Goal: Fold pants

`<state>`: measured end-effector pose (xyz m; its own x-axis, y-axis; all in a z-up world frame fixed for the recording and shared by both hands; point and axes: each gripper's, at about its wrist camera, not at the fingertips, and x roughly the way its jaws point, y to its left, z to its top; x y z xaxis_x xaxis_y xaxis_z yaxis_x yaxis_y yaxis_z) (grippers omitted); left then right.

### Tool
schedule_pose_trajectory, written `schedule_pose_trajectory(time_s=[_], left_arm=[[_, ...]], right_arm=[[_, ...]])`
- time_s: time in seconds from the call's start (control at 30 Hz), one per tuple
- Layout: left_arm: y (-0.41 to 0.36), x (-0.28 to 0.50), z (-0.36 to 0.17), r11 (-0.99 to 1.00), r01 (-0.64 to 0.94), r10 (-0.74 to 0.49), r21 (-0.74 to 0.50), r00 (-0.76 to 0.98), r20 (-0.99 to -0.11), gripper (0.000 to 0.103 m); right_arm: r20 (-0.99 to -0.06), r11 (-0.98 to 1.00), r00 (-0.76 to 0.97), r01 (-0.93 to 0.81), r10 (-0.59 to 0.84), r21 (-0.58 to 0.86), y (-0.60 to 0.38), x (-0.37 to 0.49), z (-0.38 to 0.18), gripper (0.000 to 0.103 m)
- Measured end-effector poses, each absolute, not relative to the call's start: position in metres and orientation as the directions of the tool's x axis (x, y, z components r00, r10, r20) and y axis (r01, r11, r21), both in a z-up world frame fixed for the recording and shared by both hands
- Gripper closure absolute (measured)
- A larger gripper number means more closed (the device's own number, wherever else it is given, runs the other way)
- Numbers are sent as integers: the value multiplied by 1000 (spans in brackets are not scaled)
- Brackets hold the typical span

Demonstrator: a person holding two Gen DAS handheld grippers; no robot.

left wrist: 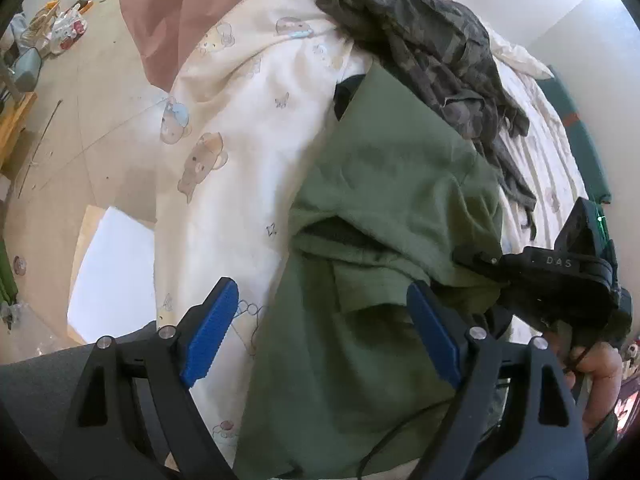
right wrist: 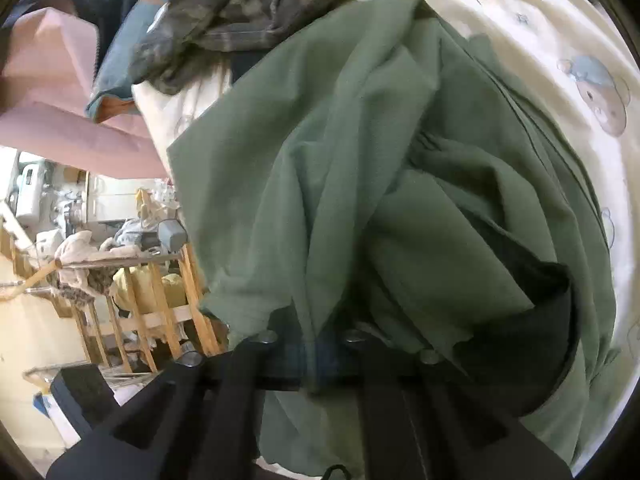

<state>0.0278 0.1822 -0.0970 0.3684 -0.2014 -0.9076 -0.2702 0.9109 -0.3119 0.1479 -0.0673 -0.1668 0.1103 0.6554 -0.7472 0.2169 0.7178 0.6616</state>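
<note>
Green pants [left wrist: 384, 200] lie crumpled on a bed with a cream bear-print sheet [left wrist: 248, 100]. My left gripper [left wrist: 320, 292] hovers over their near part, its blue pads [left wrist: 208, 332] wide apart and touching nothing. My right gripper [left wrist: 476, 258] comes in from the right, a hand [left wrist: 600, 368] behind it, its tips pinched on an edge of the green cloth. In the right wrist view the pants [right wrist: 360, 160] hang bunched from my right gripper [right wrist: 312, 344]. The cloth covers the fingertips there.
A camouflage garment [left wrist: 420, 40] [right wrist: 248, 8] lies heaped at the bed's far side. Pink cloth [left wrist: 160, 12] hangs by the bed edge. Beside the bed are tiled floor [left wrist: 80, 100], a white box [left wrist: 116, 272] and a wooden rack [right wrist: 152, 300] with clutter.
</note>
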Motion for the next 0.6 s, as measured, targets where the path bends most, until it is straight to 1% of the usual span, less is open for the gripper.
schedule_pose_trajectory(time_s=[0.1, 0.23, 0.27, 0.33, 0.4, 0.43, 0.5, 0.6], left_arm=[[184, 25, -90, 911, -270, -187, -310, 400, -897, 19], [197, 19, -83, 888, -301, -189, -347, 449, -873, 19], [200, 18, -82, 879, -312, -193, -361, 460, -867, 19], [207, 15, -81, 844, -319, -250, -431, 476, -843, 19], [209, 14, -84, 803, -301, -342, -514, 473, -812, 19], [209, 13, -84, 794, -295, -362, -532, 473, -803, 19], [208, 9, -80, 787, -274, -380, -552, 490, -785, 19], [220, 1, -68, 751, -263, -398, -606, 553, -732, 18]], right_arm=[[-681, 675, 180, 100, 710, 731, -67, 147, -121, 100], [-589, 604, 224, 1, 776, 797, -69, 145, -53, 100], [-568, 590, 232, -28, 789, 807, -69, 143, -36, 100], [-540, 570, 250, -58, 804, 820, -76, 136, -14, 100], [-526, 560, 261, -73, 809, 825, -72, 138, 1, 100], [-521, 556, 262, -78, 812, 827, -72, 137, 5, 100], [-515, 548, 260, -70, 817, 833, -75, 131, 4, 100], [-522, 554, 249, -78, 816, 829, -79, 121, 2, 100]])
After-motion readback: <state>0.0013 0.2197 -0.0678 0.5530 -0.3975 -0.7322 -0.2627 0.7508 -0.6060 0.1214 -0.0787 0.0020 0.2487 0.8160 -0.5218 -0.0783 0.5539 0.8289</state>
